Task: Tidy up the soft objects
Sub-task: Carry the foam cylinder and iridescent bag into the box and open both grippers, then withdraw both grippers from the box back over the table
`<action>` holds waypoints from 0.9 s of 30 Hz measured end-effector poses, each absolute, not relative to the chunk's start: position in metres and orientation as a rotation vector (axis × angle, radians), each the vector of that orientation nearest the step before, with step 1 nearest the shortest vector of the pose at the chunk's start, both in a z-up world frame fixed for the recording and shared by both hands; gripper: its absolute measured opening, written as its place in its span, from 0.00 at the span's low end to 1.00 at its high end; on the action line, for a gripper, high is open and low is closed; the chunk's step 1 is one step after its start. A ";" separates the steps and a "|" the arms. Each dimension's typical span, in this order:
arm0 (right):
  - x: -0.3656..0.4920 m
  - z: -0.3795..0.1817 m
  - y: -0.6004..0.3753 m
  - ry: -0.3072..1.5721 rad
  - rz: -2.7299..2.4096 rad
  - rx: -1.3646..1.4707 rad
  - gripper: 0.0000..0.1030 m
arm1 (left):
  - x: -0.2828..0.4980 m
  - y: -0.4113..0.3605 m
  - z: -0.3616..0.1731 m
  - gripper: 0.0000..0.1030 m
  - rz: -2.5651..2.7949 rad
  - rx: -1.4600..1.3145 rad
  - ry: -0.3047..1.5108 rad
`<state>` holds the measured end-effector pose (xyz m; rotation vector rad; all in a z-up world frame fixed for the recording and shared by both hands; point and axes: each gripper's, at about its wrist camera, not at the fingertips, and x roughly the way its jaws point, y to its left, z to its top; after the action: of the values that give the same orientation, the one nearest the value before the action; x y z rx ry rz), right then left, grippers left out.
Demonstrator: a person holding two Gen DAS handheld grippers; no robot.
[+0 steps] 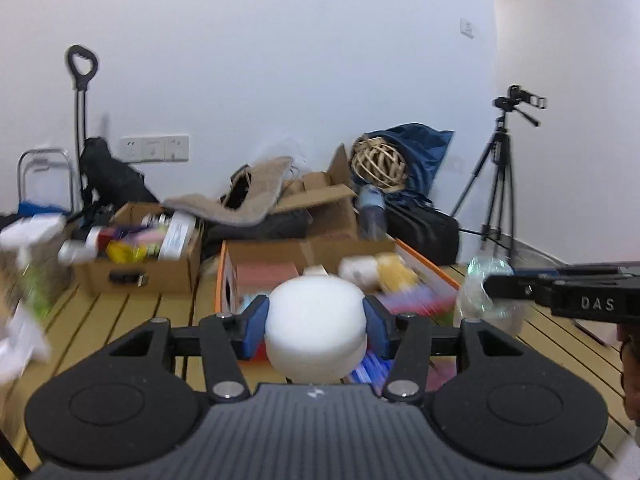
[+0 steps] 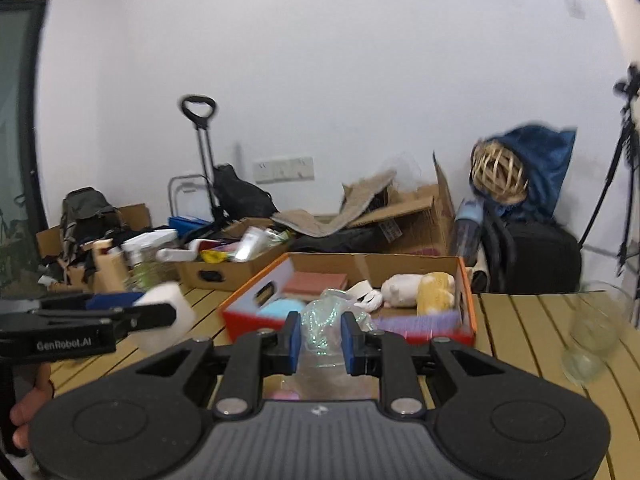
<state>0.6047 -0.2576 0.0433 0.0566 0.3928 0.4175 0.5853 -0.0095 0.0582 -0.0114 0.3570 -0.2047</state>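
My left gripper [image 1: 316, 326] is shut on a round white foam puck [image 1: 316, 330], held above the slatted wooden table in front of the orange-rimmed cardboard box [image 1: 430, 266]. It also shows at the left of the right wrist view [image 2: 160, 316]. My right gripper [image 2: 320, 338] is shut on a crinkly clear plastic bag [image 2: 324, 330], held just before the same box [image 2: 348, 330]. The bag shows in the left wrist view [image 1: 490, 294]. The box holds a white and yellow plush toy [image 2: 420, 286], a pink block [image 2: 316, 282] and a blue soft item [image 2: 280, 308].
A brown box of bottles and packets [image 1: 138, 252] stands at the table's back left. Clear glass vessels [image 2: 592, 338] sit on the table at right. Behind are open cartons, a wicker ball [image 1: 380, 166], black bags, a trolley handle [image 1: 82, 68] and a tripod [image 1: 500, 176].
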 end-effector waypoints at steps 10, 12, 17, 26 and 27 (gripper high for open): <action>0.841 0.007 -0.240 0.703 0.346 0.122 0.20 | 0.824 -0.021 0.008 0.51 -0.154 -0.092 0.713; 0.864 -0.005 -0.232 0.734 0.299 0.083 0.21 | 0.842 -0.034 -0.005 0.53 -0.155 -0.057 0.763; 0.885 -0.024 -0.229 0.777 0.261 0.063 0.39 | 0.850 -0.037 -0.015 0.75 -0.120 0.000 0.742; 0.849 0.029 -0.251 0.659 0.262 0.091 0.51 | 0.819 -0.006 0.042 0.82 -0.117 -0.082 0.650; 0.839 0.039 -0.255 0.642 0.262 0.087 0.51 | 0.807 -0.001 0.053 0.83 -0.118 -0.081 0.639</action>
<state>0.8394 -0.2547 0.0392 0.0870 0.6423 0.2617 0.8074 -0.0011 0.0528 -0.0812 0.6391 -0.1181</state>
